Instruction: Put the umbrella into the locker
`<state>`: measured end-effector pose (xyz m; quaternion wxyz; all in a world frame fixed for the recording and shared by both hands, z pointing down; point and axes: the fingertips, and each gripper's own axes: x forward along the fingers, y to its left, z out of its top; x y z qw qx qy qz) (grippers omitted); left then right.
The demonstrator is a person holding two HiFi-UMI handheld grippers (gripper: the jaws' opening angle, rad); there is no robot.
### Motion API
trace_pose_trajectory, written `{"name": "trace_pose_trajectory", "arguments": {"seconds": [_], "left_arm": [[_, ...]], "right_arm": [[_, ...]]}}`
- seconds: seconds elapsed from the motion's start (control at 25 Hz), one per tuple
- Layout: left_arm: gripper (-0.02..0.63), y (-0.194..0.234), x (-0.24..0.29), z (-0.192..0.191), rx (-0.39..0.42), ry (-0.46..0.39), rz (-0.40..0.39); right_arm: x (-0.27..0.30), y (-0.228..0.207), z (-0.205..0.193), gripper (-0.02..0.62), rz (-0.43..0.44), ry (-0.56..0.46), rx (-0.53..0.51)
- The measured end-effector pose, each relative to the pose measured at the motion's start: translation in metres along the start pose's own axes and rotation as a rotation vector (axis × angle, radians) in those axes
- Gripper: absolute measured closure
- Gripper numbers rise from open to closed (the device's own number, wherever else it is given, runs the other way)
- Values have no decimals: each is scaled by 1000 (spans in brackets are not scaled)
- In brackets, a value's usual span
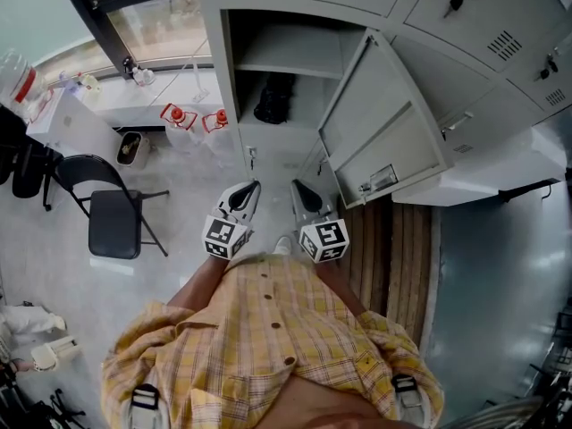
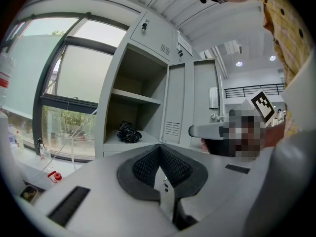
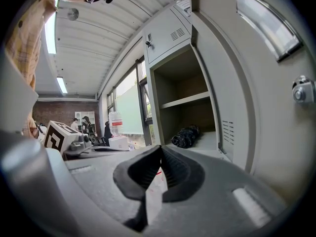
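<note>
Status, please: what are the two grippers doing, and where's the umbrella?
Left gripper and right gripper: jaws shut, empty. Umbrella lying folded inside the locker. Locker door open, nothing in the way.

Matt painted metal locker [image 1: 384,132], crinkled black cloth umbrella [image 1: 274,98], glossy floor [image 1: 500,275].

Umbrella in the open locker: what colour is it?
The umbrella is black, clearest in the right gripper view.
</note>
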<state>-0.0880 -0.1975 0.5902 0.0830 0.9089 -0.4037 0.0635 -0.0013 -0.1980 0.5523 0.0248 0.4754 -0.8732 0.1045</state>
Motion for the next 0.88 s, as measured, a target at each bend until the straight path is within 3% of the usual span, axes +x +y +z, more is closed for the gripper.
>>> {"name": "trace_pose_trajectory", "arguments": {"seconds": [0.88], "left_arm": [[601, 2, 1, -6, -22, 4, 7]], "right_arm": [[-3, -7, -4, 597, -28, 23, -16]]}}
